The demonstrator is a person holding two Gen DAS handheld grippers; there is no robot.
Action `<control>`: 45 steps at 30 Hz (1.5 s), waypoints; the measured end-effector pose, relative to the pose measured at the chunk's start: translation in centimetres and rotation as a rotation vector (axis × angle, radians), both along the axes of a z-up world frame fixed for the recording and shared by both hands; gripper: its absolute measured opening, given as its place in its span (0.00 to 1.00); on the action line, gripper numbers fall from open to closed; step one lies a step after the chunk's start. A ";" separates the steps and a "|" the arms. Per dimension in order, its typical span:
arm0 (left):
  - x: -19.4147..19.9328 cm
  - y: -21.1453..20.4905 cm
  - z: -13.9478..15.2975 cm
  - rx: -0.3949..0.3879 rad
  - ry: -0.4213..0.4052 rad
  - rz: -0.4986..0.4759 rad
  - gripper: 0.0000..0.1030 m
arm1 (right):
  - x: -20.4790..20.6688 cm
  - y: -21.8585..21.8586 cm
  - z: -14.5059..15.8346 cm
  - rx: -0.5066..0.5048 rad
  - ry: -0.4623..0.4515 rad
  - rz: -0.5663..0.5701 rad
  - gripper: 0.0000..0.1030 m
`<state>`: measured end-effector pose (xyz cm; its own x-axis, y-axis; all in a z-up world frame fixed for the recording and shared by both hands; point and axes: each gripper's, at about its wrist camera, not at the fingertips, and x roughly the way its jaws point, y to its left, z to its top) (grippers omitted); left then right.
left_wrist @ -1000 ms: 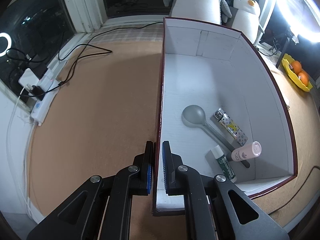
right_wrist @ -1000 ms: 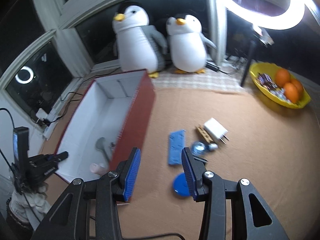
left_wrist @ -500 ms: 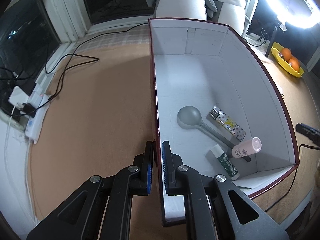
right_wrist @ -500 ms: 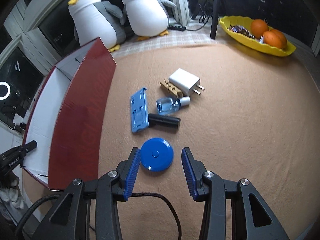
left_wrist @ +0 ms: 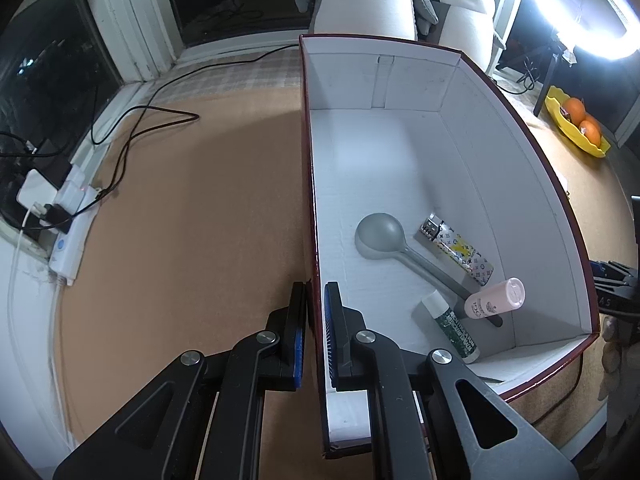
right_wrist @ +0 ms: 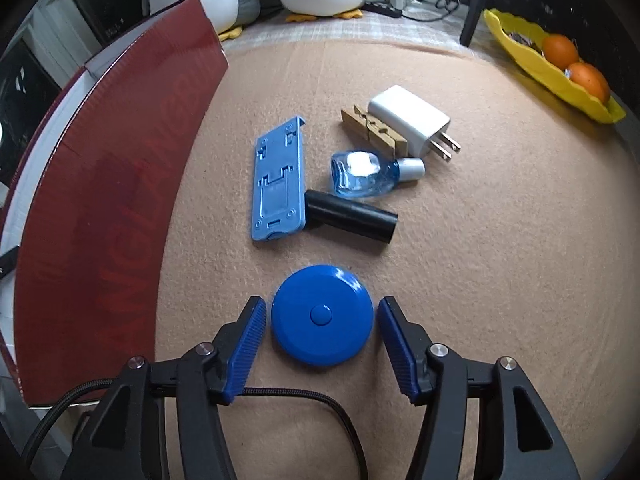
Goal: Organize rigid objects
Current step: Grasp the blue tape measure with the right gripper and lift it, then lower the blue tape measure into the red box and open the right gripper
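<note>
Here, the left hand-held gripper (left_wrist: 316,304) clamps the box (left_wrist: 532,152) wall; inside lie 4 items. The right hand-held gripper (right_wrist: 322,322), jaws just widened, straddles 1 blue disc (right_wrist: 322,316) untouched, near 5 more tabletop (right_wrist: 500,240) items.

A: How was the light?

B: A ring light (left_wrist: 582,8) glared white at the left wrist view's upper right, blown out. Windows (left_wrist: 48,76) were black.

A: And shadows?

B: Soft ones fell across the box (left_wrist: 400,168) floor. Both fisheye views stayed sharp in the middle, bending and darkening at the corners.
</note>
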<state>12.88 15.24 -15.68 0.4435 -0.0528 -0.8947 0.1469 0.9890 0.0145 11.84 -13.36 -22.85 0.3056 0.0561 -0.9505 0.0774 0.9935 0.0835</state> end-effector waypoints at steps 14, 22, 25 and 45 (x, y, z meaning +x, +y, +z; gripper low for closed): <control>-0.4 0.2 -0.5 -0.012 0.003 0.045 0.07 | -1.0 0.1 0.4 -0.061 -0.029 0.040 0.45; -0.6 0.2 -0.6 -0.019 0.006 0.061 0.07 | -1.1 -0.6 3.5 -0.014 -0.114 0.009 0.45; -0.6 0.2 -0.6 -0.019 0.004 0.067 0.07 | -0.6 -0.2 5.6 0.007 -0.166 0.018 0.45; -1.2 0.5 -0.6 -0.034 0.002 0.122 0.07 | 2.2 9.4 13.2 0.078 -0.339 0.309 0.45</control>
